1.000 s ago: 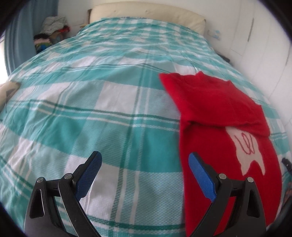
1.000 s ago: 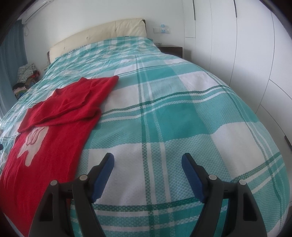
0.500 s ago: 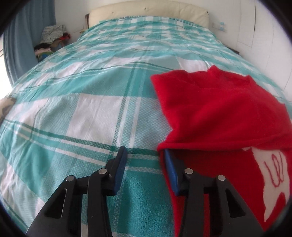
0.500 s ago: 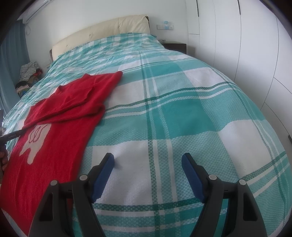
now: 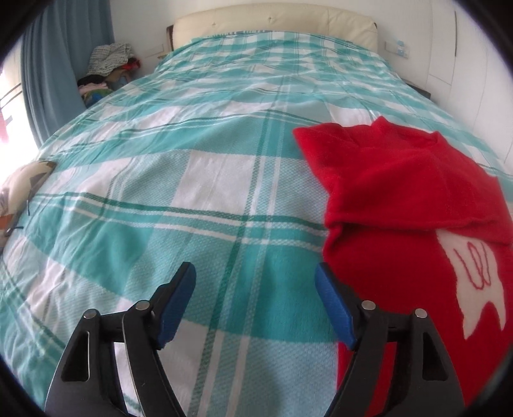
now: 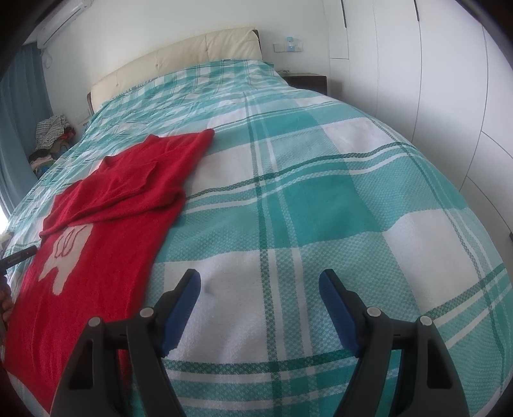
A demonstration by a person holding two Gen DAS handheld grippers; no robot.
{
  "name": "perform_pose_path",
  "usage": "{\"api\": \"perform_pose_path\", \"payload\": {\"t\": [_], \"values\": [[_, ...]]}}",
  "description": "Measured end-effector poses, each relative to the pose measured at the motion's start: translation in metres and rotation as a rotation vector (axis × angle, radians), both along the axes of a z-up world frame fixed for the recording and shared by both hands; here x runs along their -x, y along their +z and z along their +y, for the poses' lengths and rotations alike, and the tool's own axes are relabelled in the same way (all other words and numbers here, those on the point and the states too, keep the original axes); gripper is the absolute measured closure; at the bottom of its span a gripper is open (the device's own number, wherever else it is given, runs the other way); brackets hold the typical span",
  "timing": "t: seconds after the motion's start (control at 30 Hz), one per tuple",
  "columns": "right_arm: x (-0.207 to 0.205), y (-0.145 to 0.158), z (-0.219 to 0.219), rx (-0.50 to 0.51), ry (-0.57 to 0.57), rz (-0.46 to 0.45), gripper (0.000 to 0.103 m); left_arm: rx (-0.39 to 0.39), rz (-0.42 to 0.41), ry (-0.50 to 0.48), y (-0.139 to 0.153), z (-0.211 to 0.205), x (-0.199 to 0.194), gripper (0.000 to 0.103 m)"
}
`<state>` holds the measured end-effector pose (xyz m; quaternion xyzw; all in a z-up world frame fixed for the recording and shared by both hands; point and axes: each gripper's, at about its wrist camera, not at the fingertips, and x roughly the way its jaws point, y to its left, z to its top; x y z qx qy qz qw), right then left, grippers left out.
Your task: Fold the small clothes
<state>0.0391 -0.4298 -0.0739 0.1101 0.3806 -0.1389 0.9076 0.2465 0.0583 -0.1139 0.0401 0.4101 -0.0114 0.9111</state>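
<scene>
A small red sweater (image 5: 394,231) with a white motif (image 5: 474,282) lies flat on the teal and white plaid bedspread (image 5: 205,179), its sleeves folded across the chest. My left gripper (image 5: 255,272) hovers just left of the sweater's left edge; its jaws are opening and nothing is between them. In the right wrist view the same red sweater (image 6: 105,231) lies at the left. My right gripper (image 6: 259,279) stands open over bare bedspread (image 6: 320,199) to the right of the sweater, holding nothing.
A cream headboard (image 5: 275,22) ends the bed. A pile of clothes (image 5: 109,64) sits by the blue curtain (image 5: 61,64) at the far left. A patterned cushion (image 5: 22,182) lies at the left edge. White wardrobe doors (image 6: 433,80) line the right side.
The left gripper's jaws narrowed beside the sweater's folded sleeve edge half a second ago, then spread wide again as it drew back. The right gripper has kept still.
</scene>
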Motion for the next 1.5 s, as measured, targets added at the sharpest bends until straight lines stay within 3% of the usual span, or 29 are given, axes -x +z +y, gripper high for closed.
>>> {"api": "perform_pose_path", "payload": {"t": [0.13, 0.27, 0.6, 1.5], "values": [[0.003, 0.004, 0.001, 0.005, -0.003, -0.018, 0.027, -0.007, 0.001, 0.027, 0.012, 0.009, 0.032, 0.006], [0.004, 0.004, -0.002, 0.01, -0.013, -0.014, 0.027, -0.01, -0.004, 0.05, 0.005, 0.015, 0.052, 0.005], [0.001, -0.003, -0.006, 0.015, -0.029, 0.011, 0.027, 0.044, 0.066, 0.12, -0.016, 0.03, 0.04, 0.005], [-0.004, -0.007, -0.003, 0.021, -0.019, 0.025, 0.026, 0.026, 0.096, 0.131, -0.025, 0.03, 0.035, 0.005]]}}
